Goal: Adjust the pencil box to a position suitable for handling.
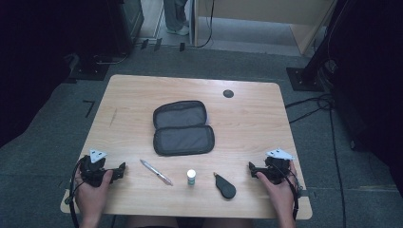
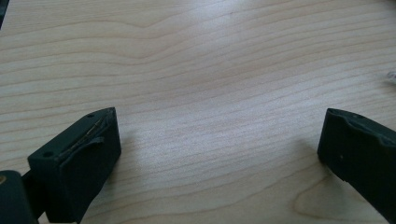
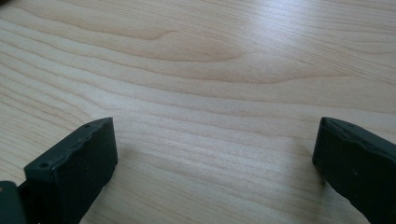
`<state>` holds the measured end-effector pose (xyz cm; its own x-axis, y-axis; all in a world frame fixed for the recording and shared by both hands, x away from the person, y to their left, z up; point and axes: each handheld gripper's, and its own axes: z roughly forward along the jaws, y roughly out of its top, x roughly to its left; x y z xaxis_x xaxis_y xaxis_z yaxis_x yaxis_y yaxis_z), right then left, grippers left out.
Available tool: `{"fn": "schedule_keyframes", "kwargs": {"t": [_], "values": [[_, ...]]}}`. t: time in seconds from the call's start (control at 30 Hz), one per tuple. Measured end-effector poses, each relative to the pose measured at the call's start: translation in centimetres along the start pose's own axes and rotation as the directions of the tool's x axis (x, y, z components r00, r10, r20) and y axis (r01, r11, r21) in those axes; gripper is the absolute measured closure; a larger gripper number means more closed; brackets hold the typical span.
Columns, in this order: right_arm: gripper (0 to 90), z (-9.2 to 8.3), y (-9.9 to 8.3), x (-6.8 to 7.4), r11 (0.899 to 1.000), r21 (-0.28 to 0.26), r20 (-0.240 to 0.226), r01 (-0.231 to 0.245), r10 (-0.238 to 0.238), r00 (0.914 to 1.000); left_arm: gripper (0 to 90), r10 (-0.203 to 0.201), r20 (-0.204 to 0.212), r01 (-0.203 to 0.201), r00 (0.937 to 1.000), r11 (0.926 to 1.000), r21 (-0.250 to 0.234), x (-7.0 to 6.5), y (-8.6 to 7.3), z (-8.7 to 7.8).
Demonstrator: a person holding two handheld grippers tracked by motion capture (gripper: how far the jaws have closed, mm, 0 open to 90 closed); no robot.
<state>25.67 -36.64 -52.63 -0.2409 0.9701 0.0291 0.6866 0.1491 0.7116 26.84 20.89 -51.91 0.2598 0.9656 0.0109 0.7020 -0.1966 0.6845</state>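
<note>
Currently on the table (image 1: 142, 95), catalogued from the high view:

- Pouch (image 1: 183, 128): grey, unzipped, lying open flat at mid-table, both halves showing, nothing inside.
- Pen (image 1: 156, 172): silver, lying slantwise near the front edge, just right of the left gripper.
- Bottle (image 1: 191, 176): small, white-capped, upright, between pen and black case.
- Black case (image 1: 225, 186): teardrop-shaped, flat, left of the right gripper.
- Left gripper (image 1: 121, 170): held at the front left corner, pointing inward toward the pen, apart from it.
- Right gripper (image 1: 251, 169): held at the front right, pointing inward toward the black case, apart from it.

Gripper state: in the left gripper view (image 2: 219, 135) and the right gripper view (image 3: 215, 140) the jaws stand spread wide over bare wood, pinching nothing.

Step, as judged: the start, with the three small items likely bound for the pouch and none yet picked up. Next move calls for lowering one gripper over its nearest item, jaws set across the narrow width.

View differences: the high view gives the whole layout; the gripper views give jaw spread and wood grain, plus a pale sliver at the left view's right edge, too small to identify.
</note>
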Motion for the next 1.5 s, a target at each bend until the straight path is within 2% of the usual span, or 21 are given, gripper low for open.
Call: {"fn": "schedule_keyframes", "kwargs": {"t": [0.07,0.13,0.2,0.33,0.37,0.4,0.43,0.47,0.5,0.53,0.63,0.7,0.87,1.0,1.07,1.3,1.5], "values": [[2.2,0.0,0.0,0.1,1.0,-0.005,0.002,-0.006,0.006,1.0,0.0,0.0,0.0,0.0,1.0,1.0,0.0,0.0,0.0,0.0],[13.7,-0.3,0.1,0.2,1.0,-0.009,0.013,-0.02,0.02,0.9997,0.0,0.0,0.0,0.0,1.0,1.0,0.0,0.0,0.0,0.0],[15.8,-0.6,0.4,0.3,0.999,-0.024,0.015,-0.038,0.038,0.9992,0.0,0.0,0.0,0.0,1.0,1.0,0.0,0.0,0.0,0.0],[26.1,-1.1,1.1,1.0,0.998,-0.062,0.024,-0.034,0.035,0.9991,0.0,0.0,0.0,0.0,1.0,1.0,0.0,0.0,0.0,0.0],[26.1,-1.1,1.1,1.0,0.998,-0.062,0.024,-0.034,0.035,0.9991,0.0,0.0,0.0,0.0,1.0,1.0,0.0,0.0,0.0,0.0],[35.5,-1.4,1.6,1.4,0.996,-0.086,0.021,-0.032,0.034,0.9992,0.0,0.0,0.001,0.0,1.0,1.0,0.0,0.0,0.0,0.0],[35.5,-1.4,1.6,1.4,0.996,-0.086,0.021,-0.032,0.034,0.9992,0.0,0.0,0.001,0.0,1.0,1.0,0.0,0.0,0.0,0.0],[43.0,-1.7,2.2,1.6,0.993,-0.108,-0.005,-0.049,0.049,0.9988,0.0,0.0,0.0,0.0,1.0,1.0,0.0,0.0,0.0,0.0],[43.0,-1.7,2.2,1.6,0.993,-0.108,-0.005,-0.049,0.049,0.9988,0.0,-0.001,0.0,0.001,1.0,1.0,0.0,0.0,0.0,0.0],[53.1,-1.9,2.7,1.8,0.991,-0.126,-0.023,-0.048,0.045,0.9987,0.0,0.0,0.0,0.0,1.0,1.0,0.0,0.0,0.0,0.0],[60.4,-1.9,3.8,2.5,0.993,-0.121,-0.01,0.002,-0.004,0.9999,0.0,0.0,0.0,0.0,1.0,1.0,0.0,0.0,0.0,0.0],[63.3,-1.8,4.5,3.0,0.991,-0.132,-0.02,0.035,-0.038,0.9991,0.0,0.0,0.0,0.0,1.0,1.0,0.0,0.0,0.0,0.0],[68.0,-1.4,6.3,4.4,0.985,-0.16,-0.048,0.06,-0.068,0.9965,0.0,0.0,0.0,0.0,1.0,1.0,0.0,0.0,0.0,0.0],[73.9,-0.7,7.3,5.3,0.985,-0.167,-0.078,0.049,-0.063,0.995,0.0,0.0,0.0,0.0,1.0,1.0,0.0,0.0,0.0,0.0],[75.9,-0.4,7.8,5.7,0.986,-0.159,-0.078,0.057,-0.07,0.9945,0.0,0.0,0.0,0.0,1.0,1.0,0.0,0.0,0.0,0.0],[77.3,0.3,9.2,7.2,0.985,-0.161,-0.118,0.068,-0.087,0.9892,0.0,0.0,0.0,0.0,1.0,1.0,0.0,0.0,0.0,0.0],[77.3,0.8,9.9,8.2,0.985,-0.152,-0.109,0.084,-0.102,0.9888,0.0,0.0,0.0,0.0,1.0,1.0,0.001,0.0,0.0,0.0]]}}
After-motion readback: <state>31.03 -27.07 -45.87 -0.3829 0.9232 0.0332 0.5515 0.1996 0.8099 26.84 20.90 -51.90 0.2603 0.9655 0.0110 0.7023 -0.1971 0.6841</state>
